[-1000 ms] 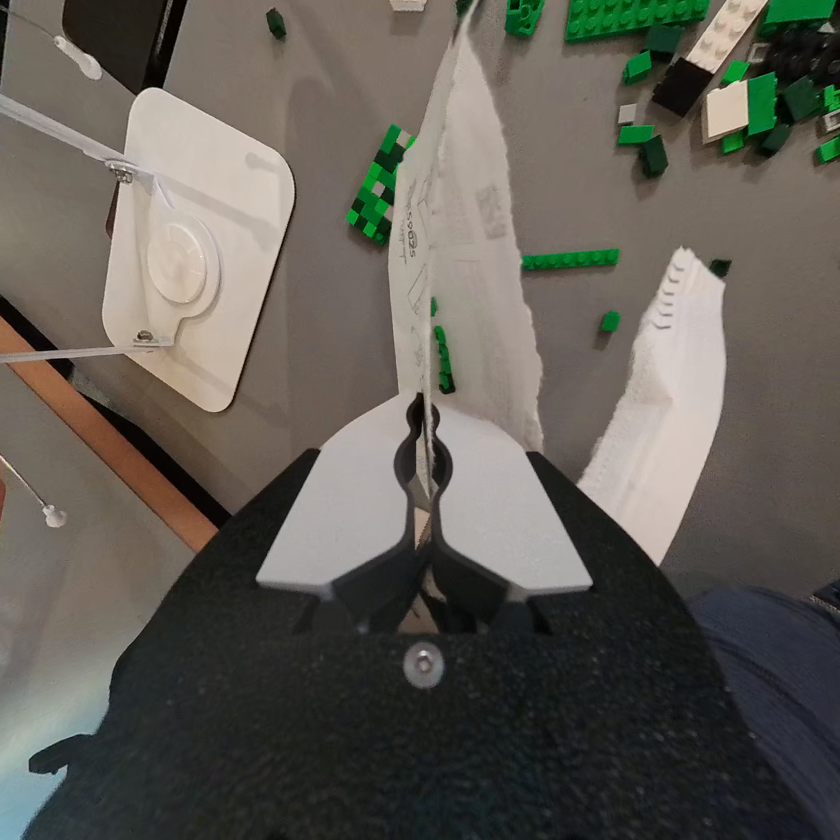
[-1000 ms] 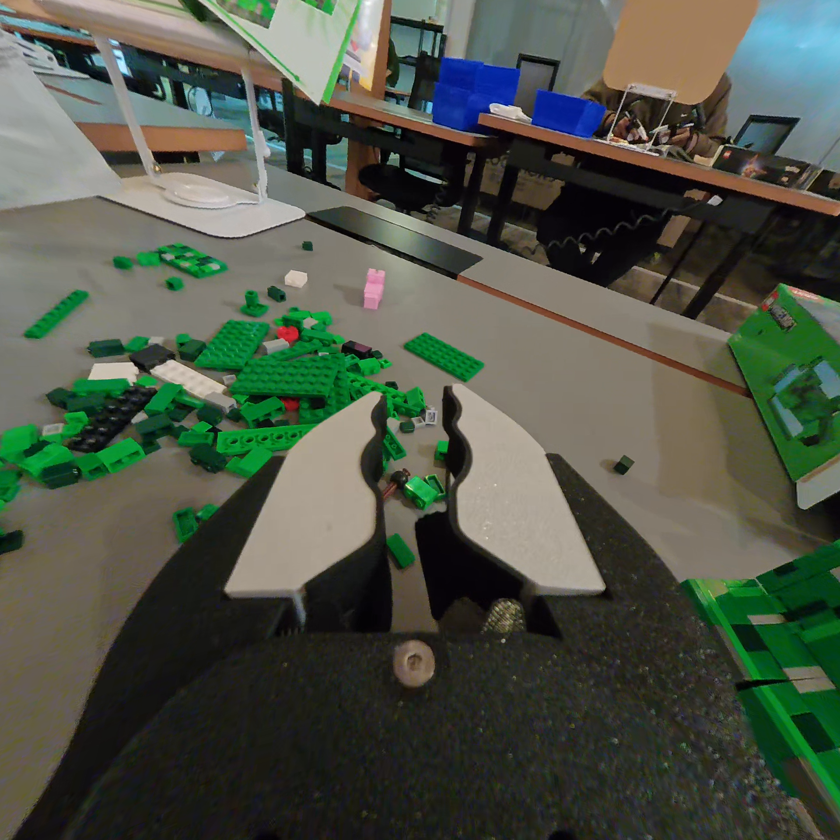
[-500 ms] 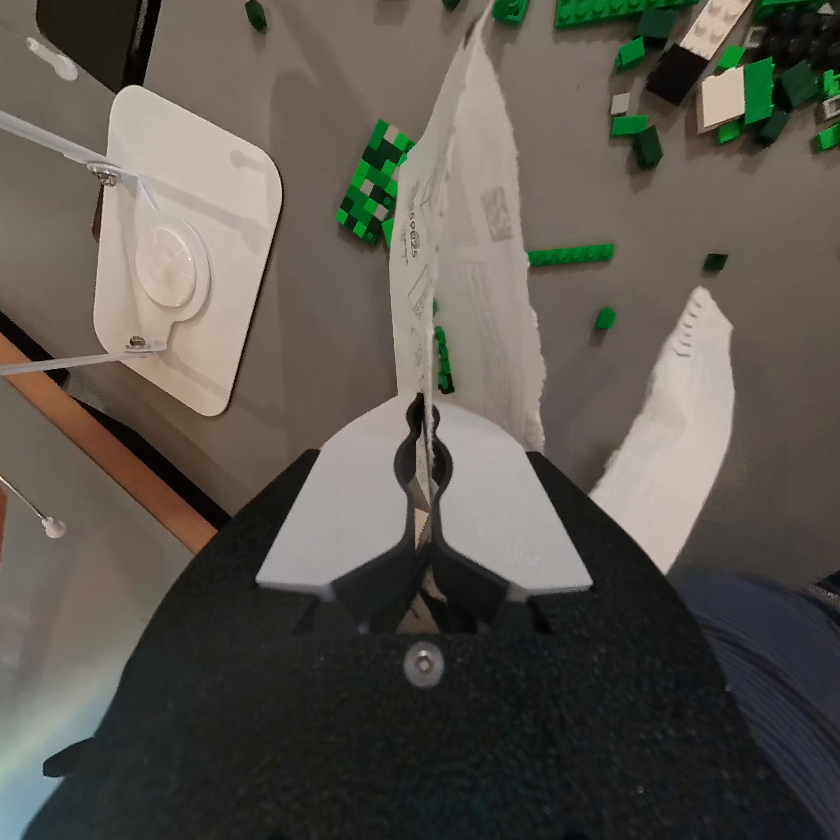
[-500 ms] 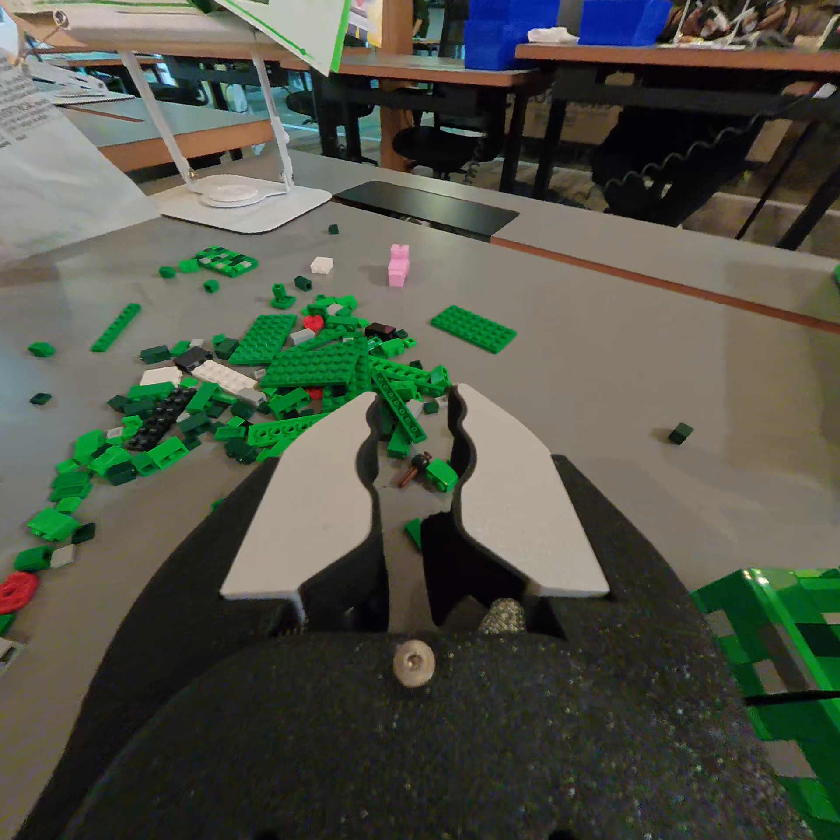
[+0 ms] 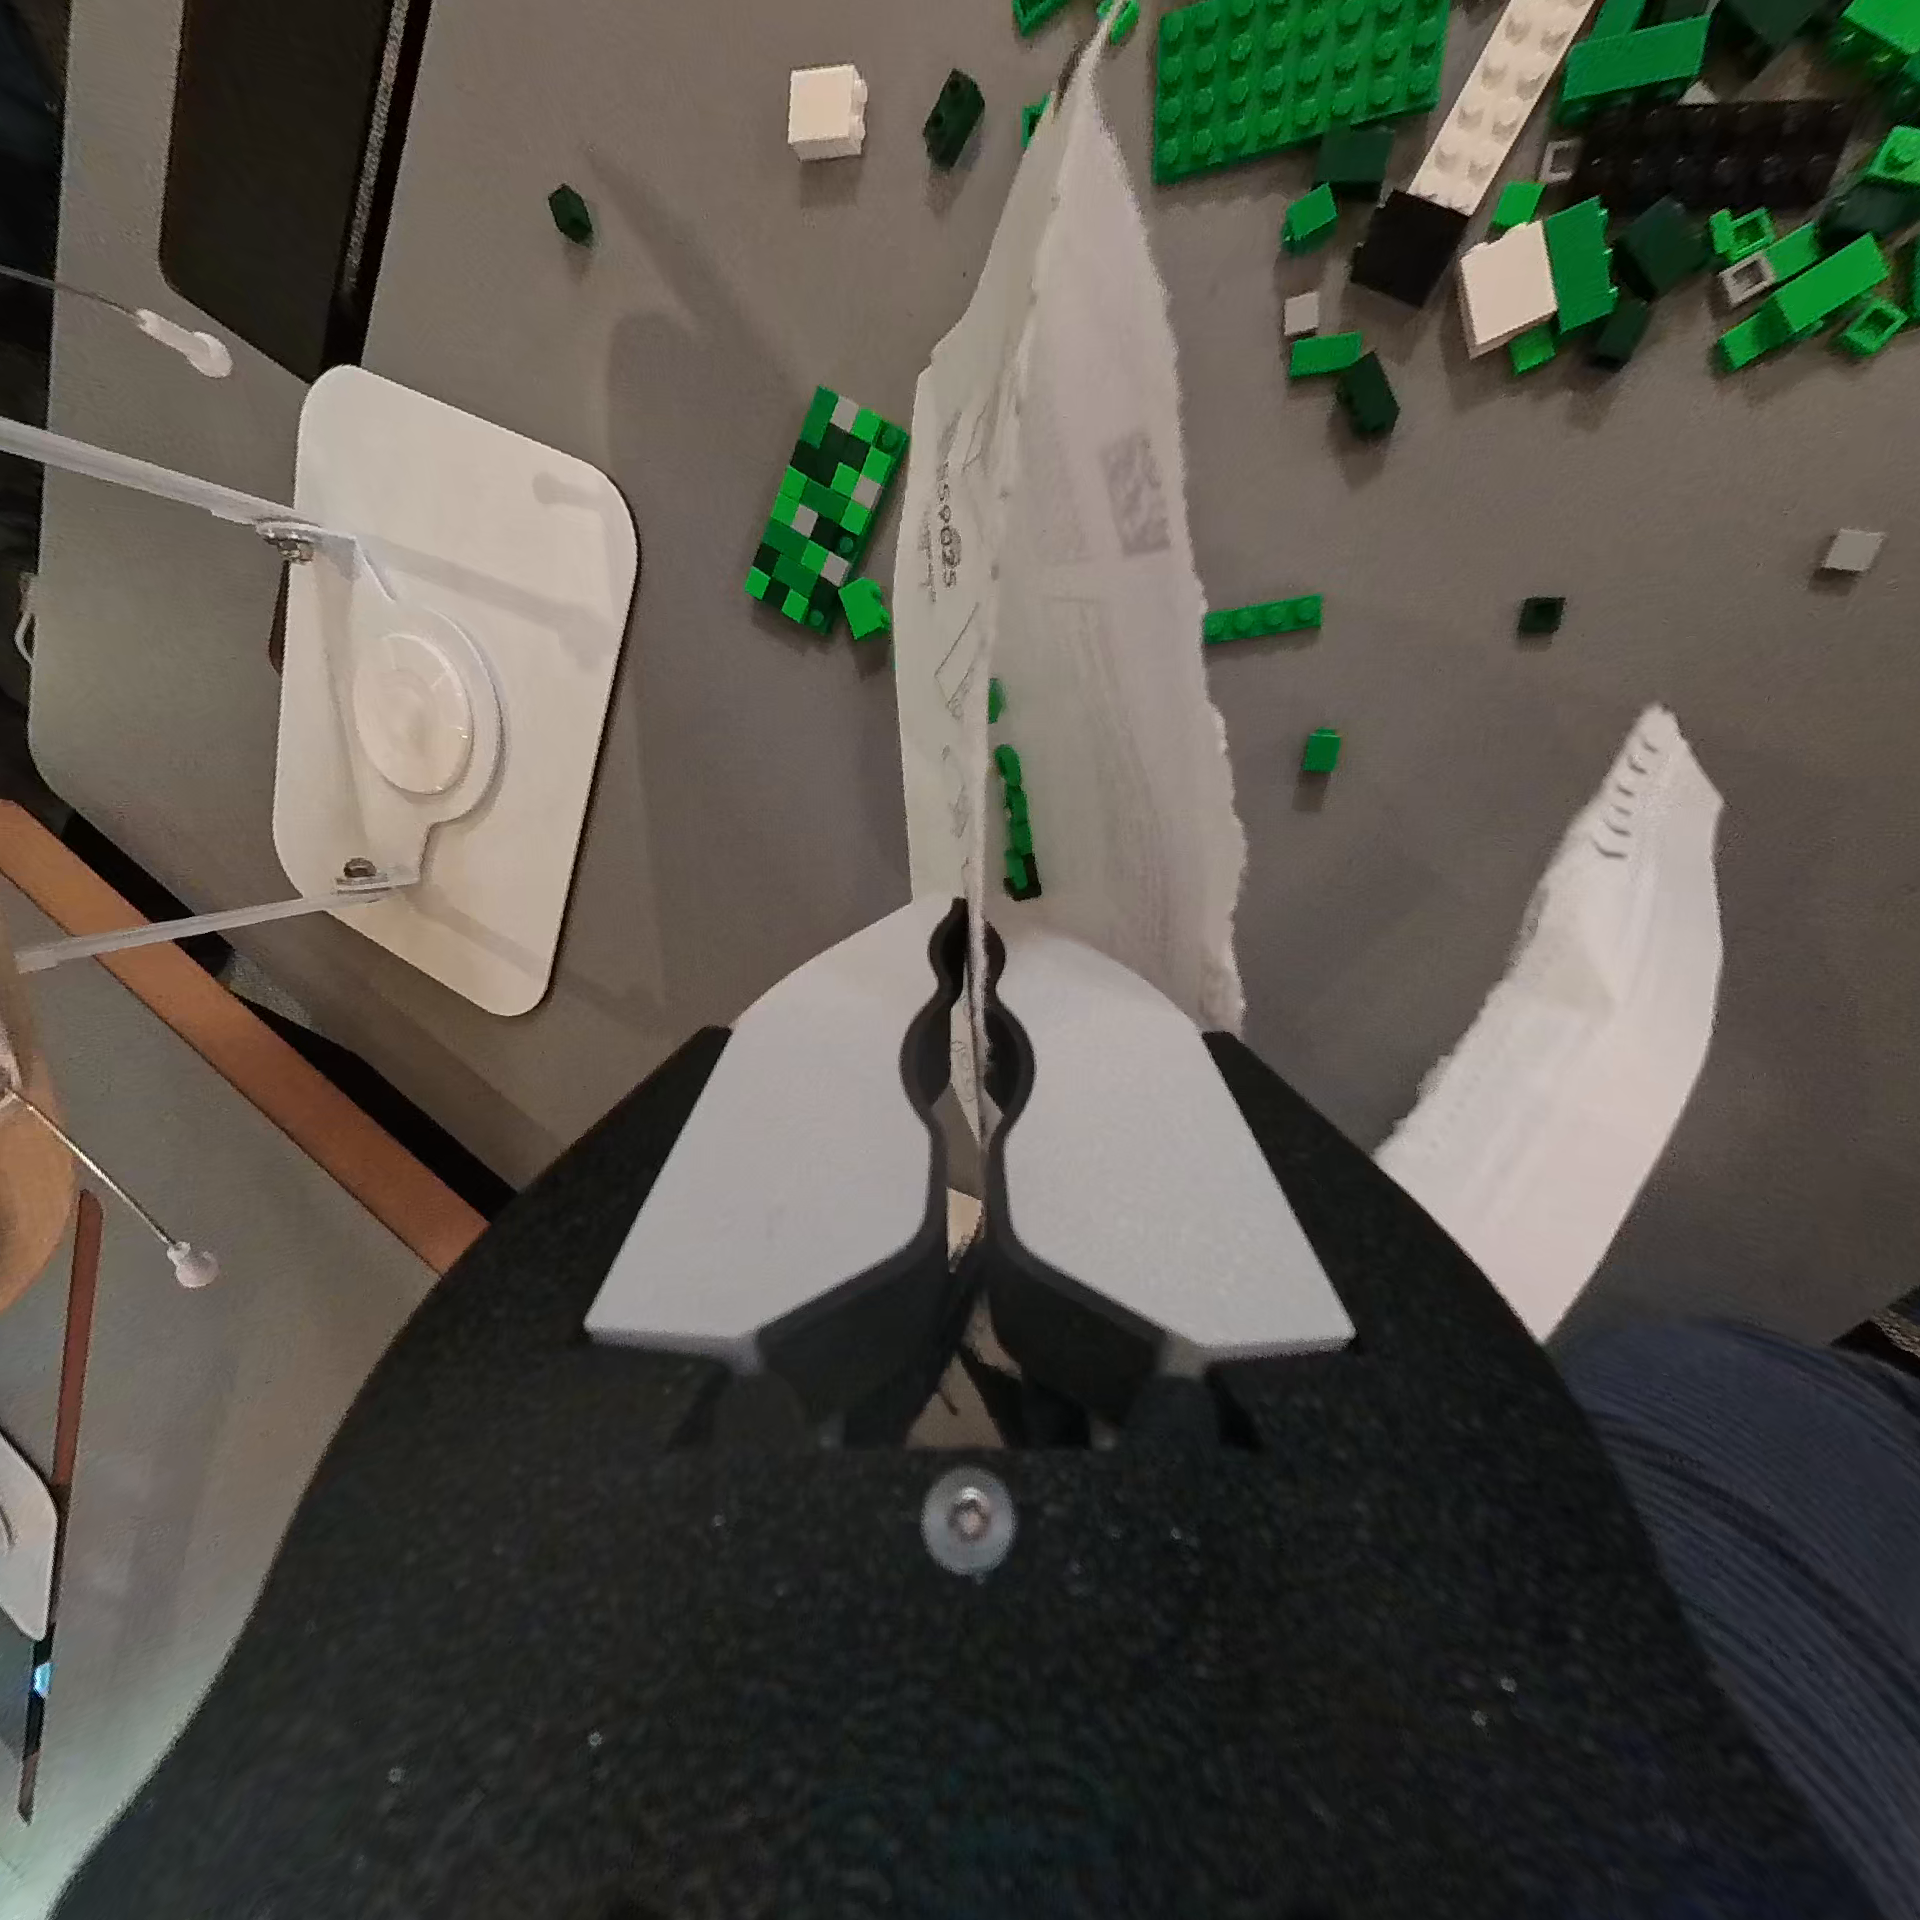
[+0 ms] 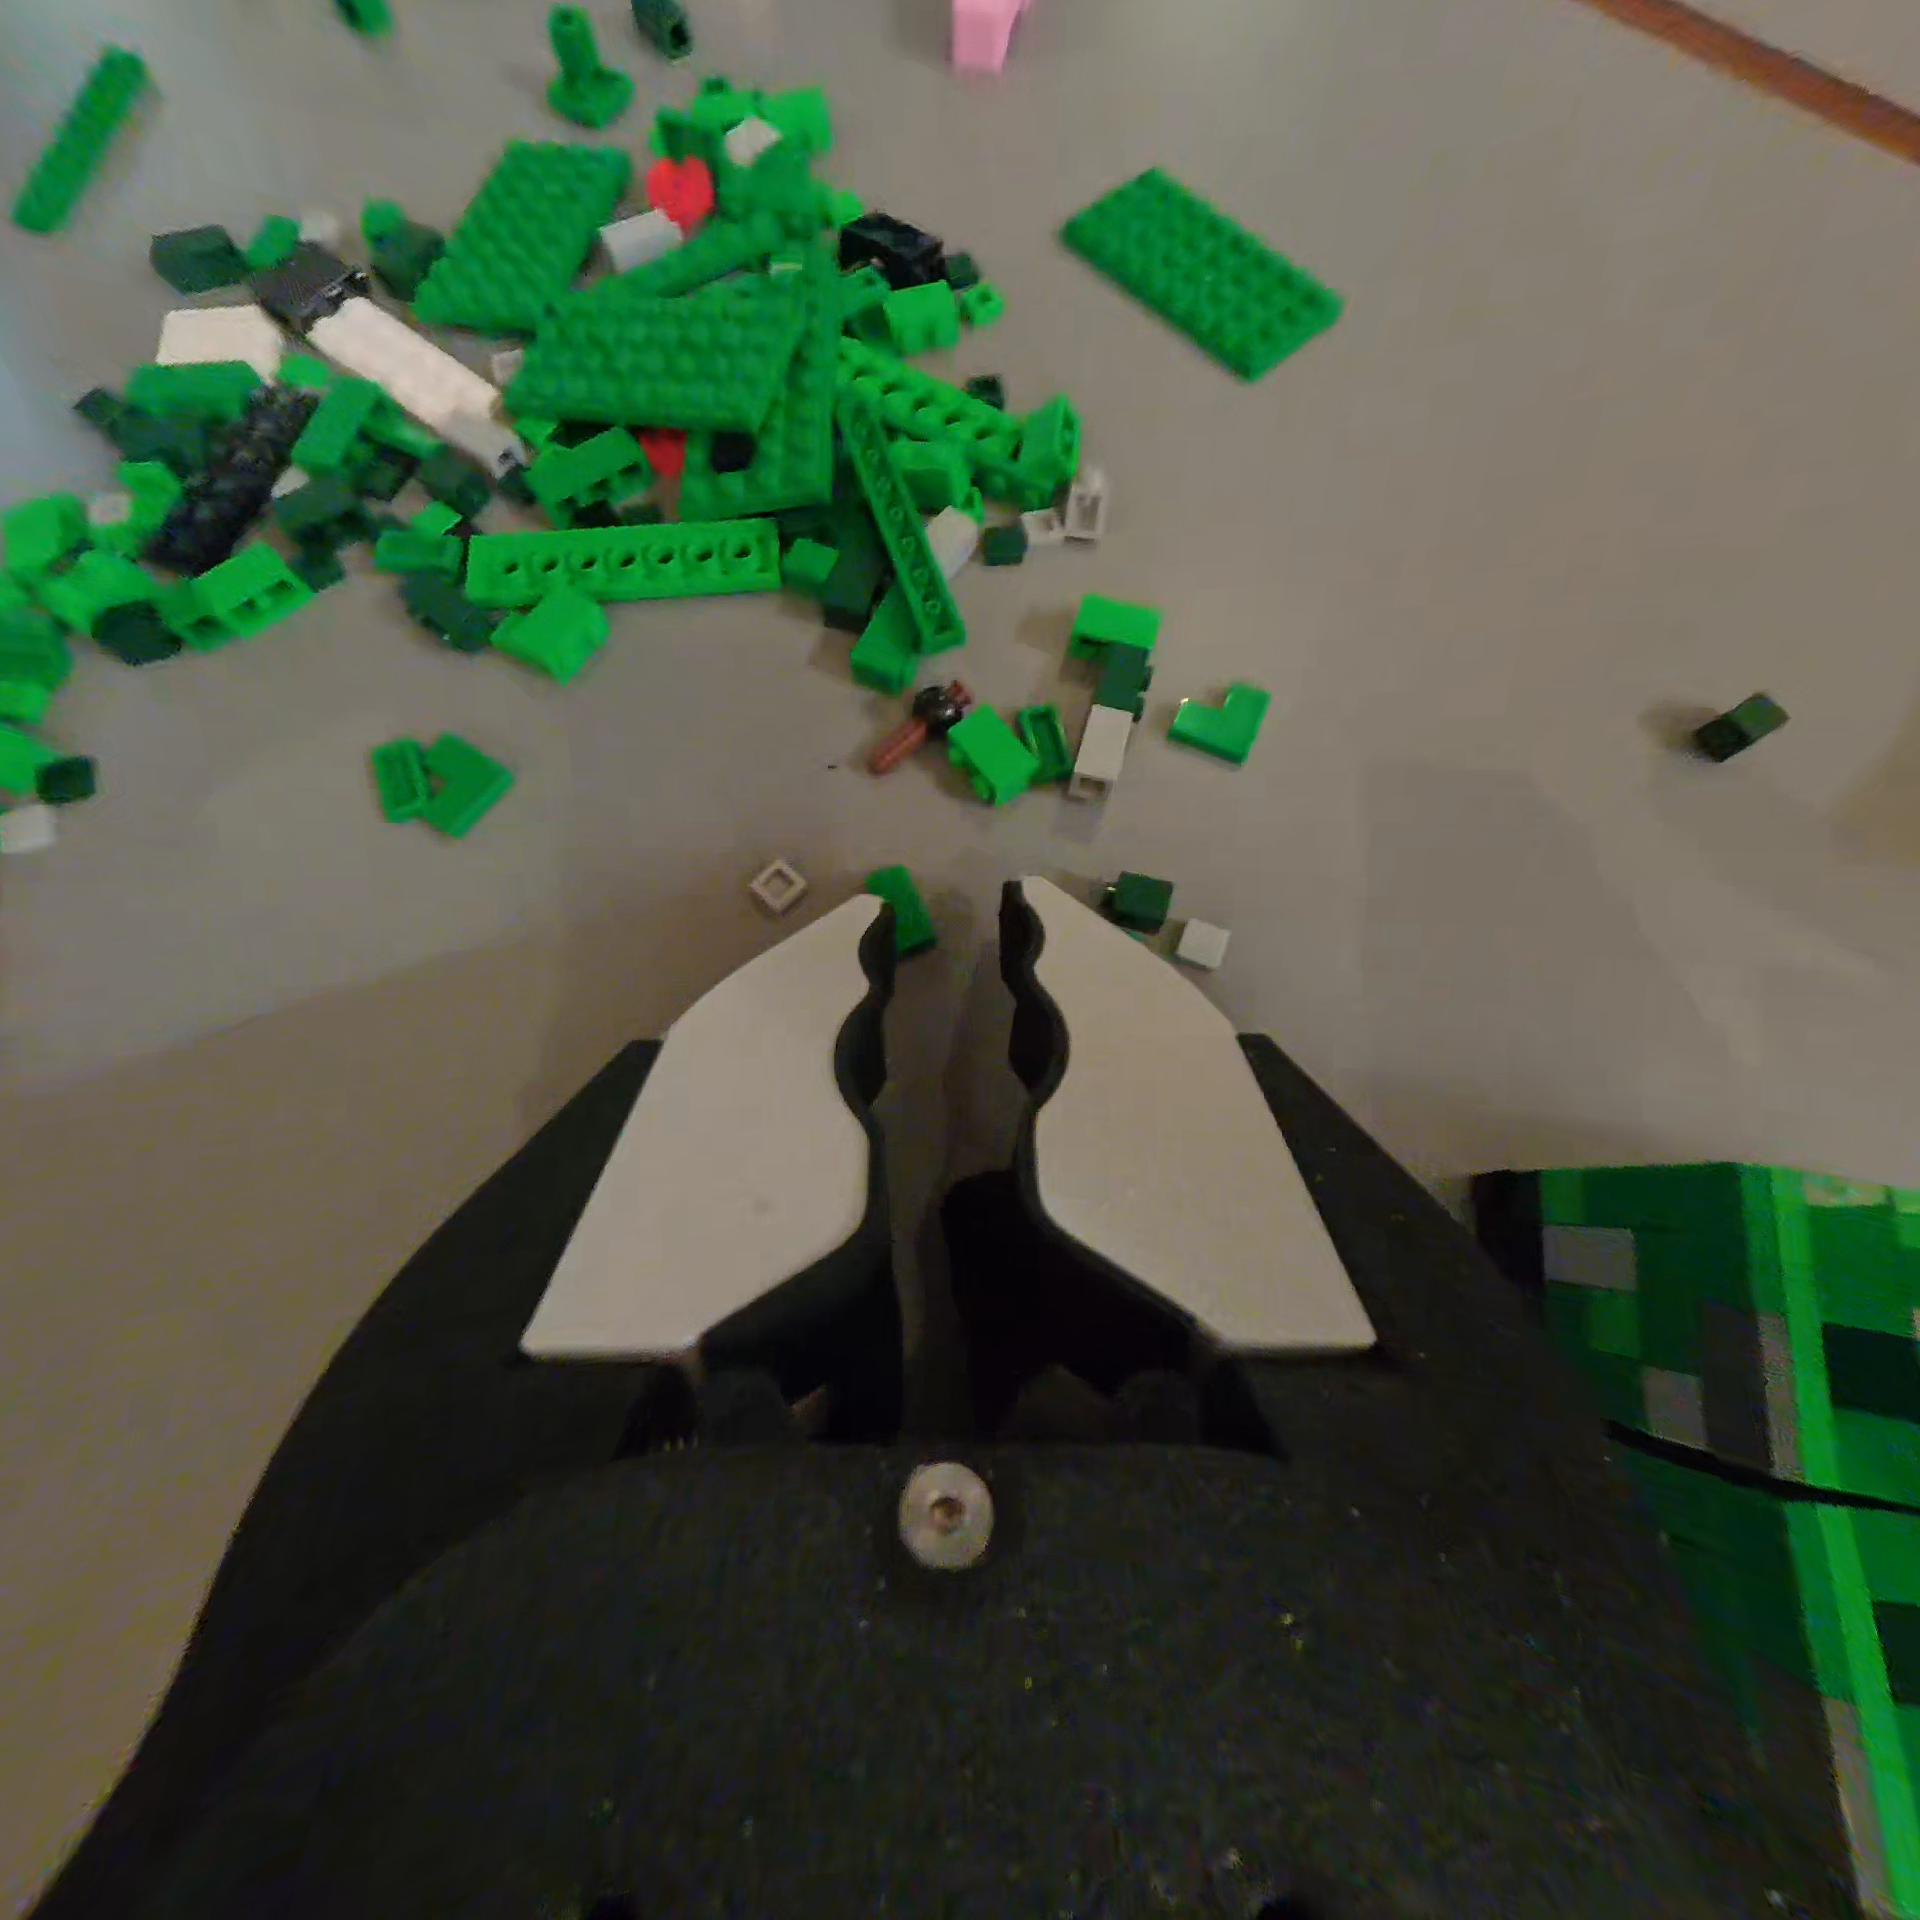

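My left gripper (image 5: 968,925) is shut on a torn white paper bag (image 5: 1081,623) and holds it high above the grey table (image 5: 727,260); the bag hangs down over scattered green bricks. A second torn strip of white paper (image 5: 1558,1018) hangs at the right. My right gripper (image 6: 943,902) is open and empty, tilted down close over the table. A small green brick (image 6: 902,906) lies just by its left fingertip. A dark green brick (image 6: 1140,899) and a small grey tile (image 6: 1203,943) lie by its right fingertip.
A pile of green, white and black bricks (image 6: 665,364) lies ahead of the right gripper, with a green plate (image 6: 1200,272) to the right. A green printed box (image 6: 1745,1455) stands at the right. A white stand base (image 5: 447,675) sits at the left, a pixel-patterned plate (image 5: 826,509) near it. The gap from one gripper's tips to the other's is roughly 40 centimeters. My right gripper is the nearer one to the green plate (image 6: 1200,272): about 15 centimeters, against 35 centimeters.
My right gripper has pitched down and dropped toward the table, now looking straight at the bricks. My left gripper still holds the paper bag, with the view shifted slightly.
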Demonstrator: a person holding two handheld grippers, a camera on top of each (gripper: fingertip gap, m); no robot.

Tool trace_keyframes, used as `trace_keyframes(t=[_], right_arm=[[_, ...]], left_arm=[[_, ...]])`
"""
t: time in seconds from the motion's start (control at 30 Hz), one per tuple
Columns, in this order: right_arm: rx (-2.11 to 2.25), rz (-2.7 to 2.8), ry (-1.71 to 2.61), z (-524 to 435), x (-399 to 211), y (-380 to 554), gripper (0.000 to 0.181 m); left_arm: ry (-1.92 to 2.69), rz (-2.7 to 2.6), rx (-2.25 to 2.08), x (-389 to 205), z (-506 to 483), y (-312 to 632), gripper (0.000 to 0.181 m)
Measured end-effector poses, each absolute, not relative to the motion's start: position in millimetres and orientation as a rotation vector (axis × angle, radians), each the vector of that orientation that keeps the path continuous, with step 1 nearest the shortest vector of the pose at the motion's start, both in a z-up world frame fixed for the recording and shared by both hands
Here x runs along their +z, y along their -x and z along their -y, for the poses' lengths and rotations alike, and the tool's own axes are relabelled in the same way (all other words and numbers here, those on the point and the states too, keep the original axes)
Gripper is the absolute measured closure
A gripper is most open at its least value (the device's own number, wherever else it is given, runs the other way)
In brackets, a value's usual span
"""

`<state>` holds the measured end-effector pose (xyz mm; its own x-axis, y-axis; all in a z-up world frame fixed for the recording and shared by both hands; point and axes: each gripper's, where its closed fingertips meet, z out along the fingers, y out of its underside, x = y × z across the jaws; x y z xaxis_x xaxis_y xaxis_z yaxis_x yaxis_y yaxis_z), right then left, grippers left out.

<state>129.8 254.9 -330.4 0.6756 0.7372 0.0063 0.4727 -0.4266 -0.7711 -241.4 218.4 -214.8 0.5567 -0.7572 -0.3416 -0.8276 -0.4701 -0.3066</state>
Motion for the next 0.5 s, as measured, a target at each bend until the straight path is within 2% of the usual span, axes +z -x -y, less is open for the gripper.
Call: trace_keyframes(t=[0.33,0.5], right_arm=[[0.576,1.003,2.135,-250,-336,-127,0.163],[0.591,1.046,2.116,-245,-335,-121,0.178]], left_arm=[[2.321,-1.374,0.224,-217,-218,224,0.181],[2.310,-1.390,0.219,-217,-217,221,0.181]])
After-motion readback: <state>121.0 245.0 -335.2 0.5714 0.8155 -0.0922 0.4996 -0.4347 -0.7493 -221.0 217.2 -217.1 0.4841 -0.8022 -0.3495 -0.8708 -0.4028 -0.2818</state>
